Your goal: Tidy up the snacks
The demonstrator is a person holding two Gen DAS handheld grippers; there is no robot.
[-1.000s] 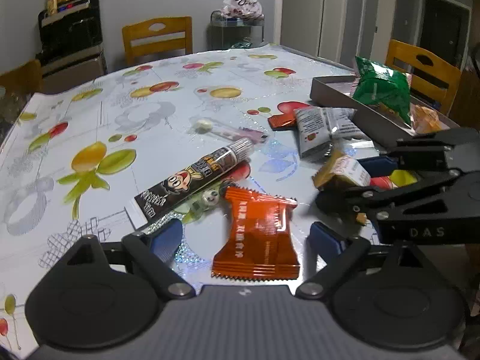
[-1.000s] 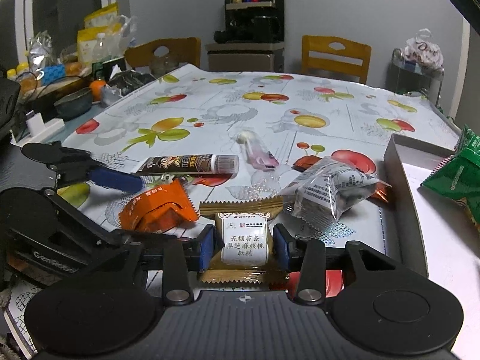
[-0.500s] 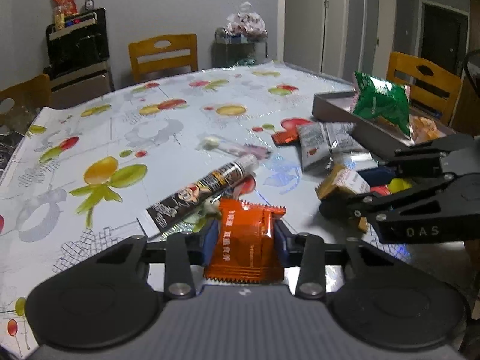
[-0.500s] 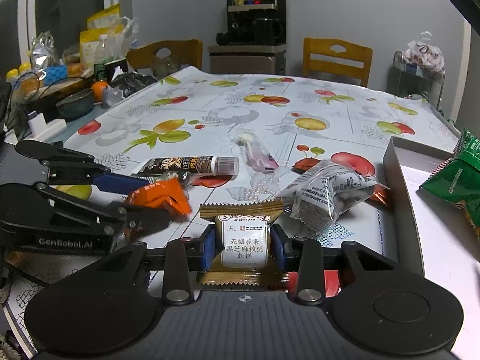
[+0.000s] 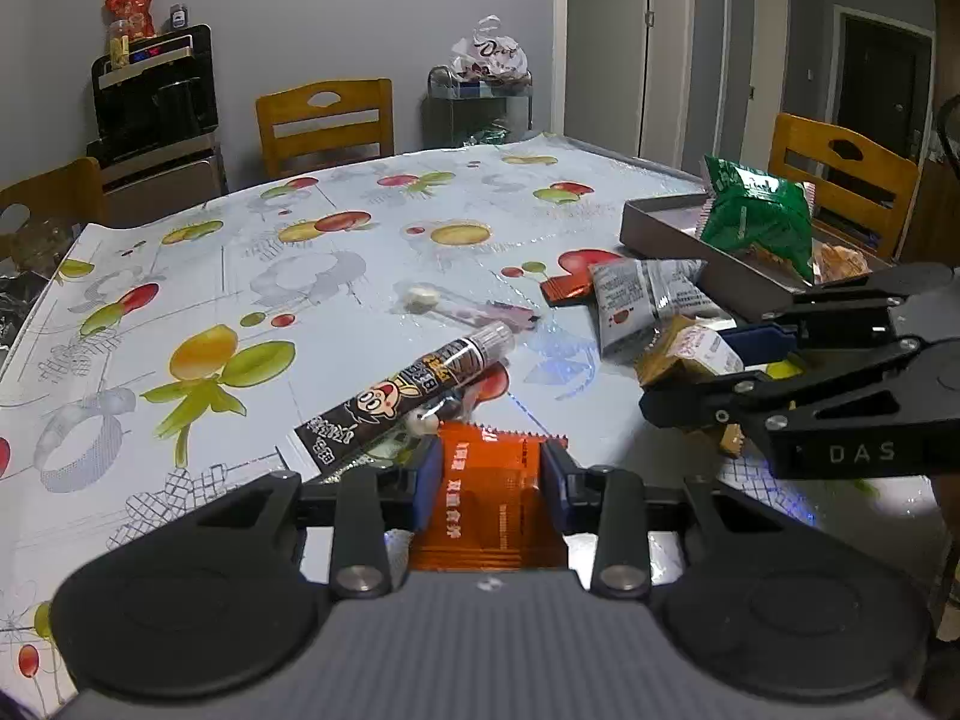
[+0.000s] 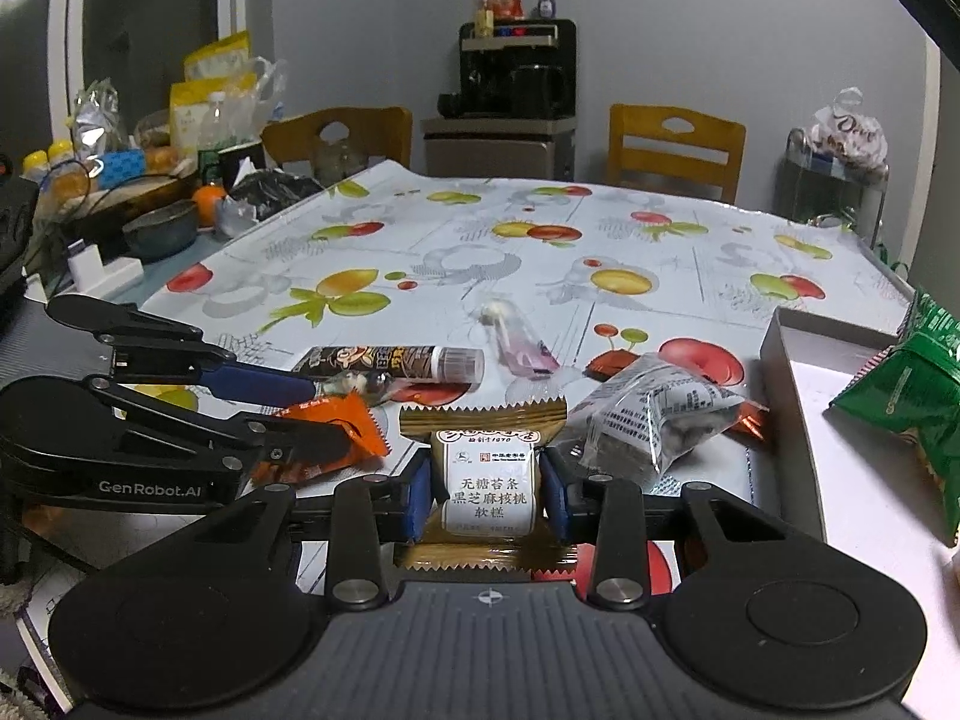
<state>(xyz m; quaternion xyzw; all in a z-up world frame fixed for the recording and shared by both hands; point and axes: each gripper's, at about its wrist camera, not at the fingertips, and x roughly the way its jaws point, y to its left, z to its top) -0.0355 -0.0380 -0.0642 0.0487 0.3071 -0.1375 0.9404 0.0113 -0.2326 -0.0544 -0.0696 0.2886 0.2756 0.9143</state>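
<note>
My left gripper (image 5: 491, 468) has its jaws closing, and the blue pads press on both sides of an orange snack packet (image 5: 489, 510). In the right wrist view the same gripper (image 6: 324, 414) comes in from the left with the orange packet (image 6: 360, 426) in it. My right gripper (image 6: 486, 483) is shut on a gold packet with a white label (image 6: 483, 420). The left wrist view has that gripper (image 5: 684, 372) at the right. A brown tray (image 5: 660, 234) (image 6: 786, 420) with a green bag (image 5: 756, 216) (image 6: 906, 396) in it stands further right.
Loose on the fruit-print tablecloth lie a black cartoon tube (image 5: 408, 396), a clear pink-tipped candy stick (image 5: 468, 312), a grey packet (image 5: 642, 300) and a small red packet (image 5: 564, 291). Wooden chairs (image 5: 324, 120) ring the table. Bowls and bags (image 6: 162, 228) crowd a side counter.
The left jaws went from wide apart around the orange packet to pressed against its sides. The right gripper kept its hold on the gold packet and stayed in place.
</note>
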